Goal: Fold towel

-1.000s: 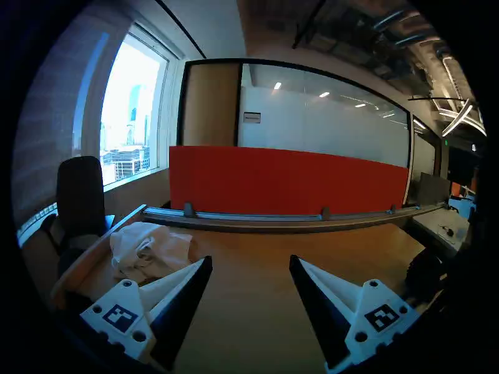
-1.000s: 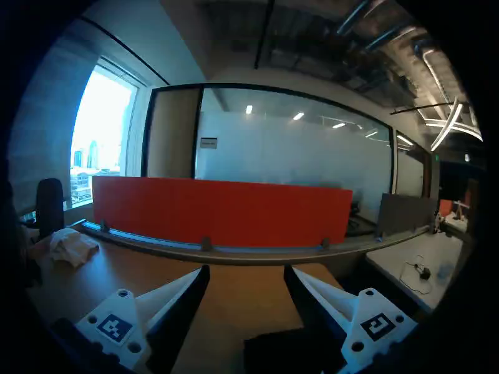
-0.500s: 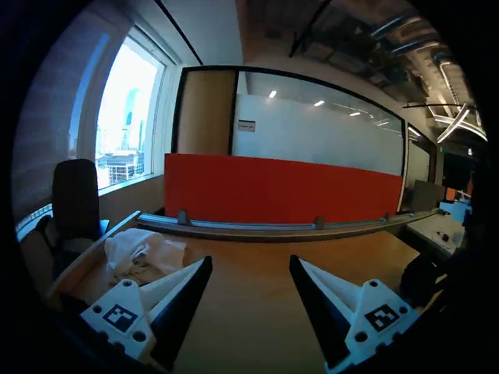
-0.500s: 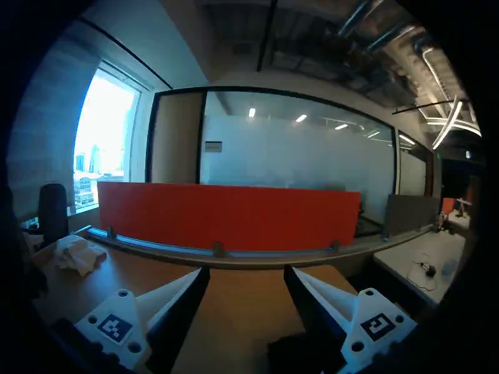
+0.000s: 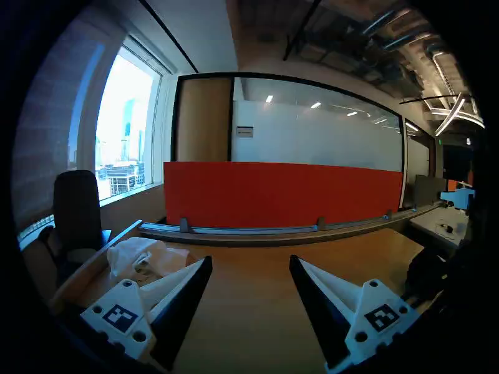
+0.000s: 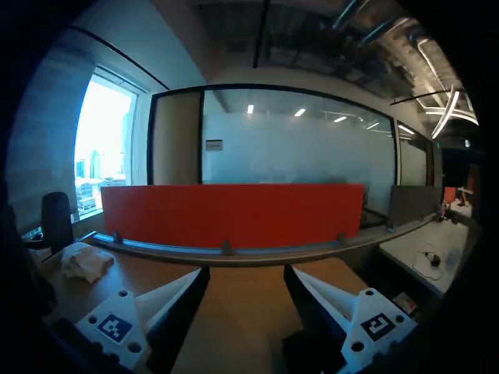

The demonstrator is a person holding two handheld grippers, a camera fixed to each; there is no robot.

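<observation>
The hand-held gripper (image 6: 246, 277) hangs spread over the desk (image 6: 243, 311), crumpled towel (image 6: 84, 262) far left.

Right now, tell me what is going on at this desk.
A person holds tongs in each hand, and both pairs are open and empty. The left tongs hover over the wooden desk. The towel, white and crumpled, lies on the desk just ahead of their left finger, near the window-side corner. The right tongs hover over the same desk, farther from the towel. Folding has not yet begun. A red divider runs along the desk's far edge.
</observation>
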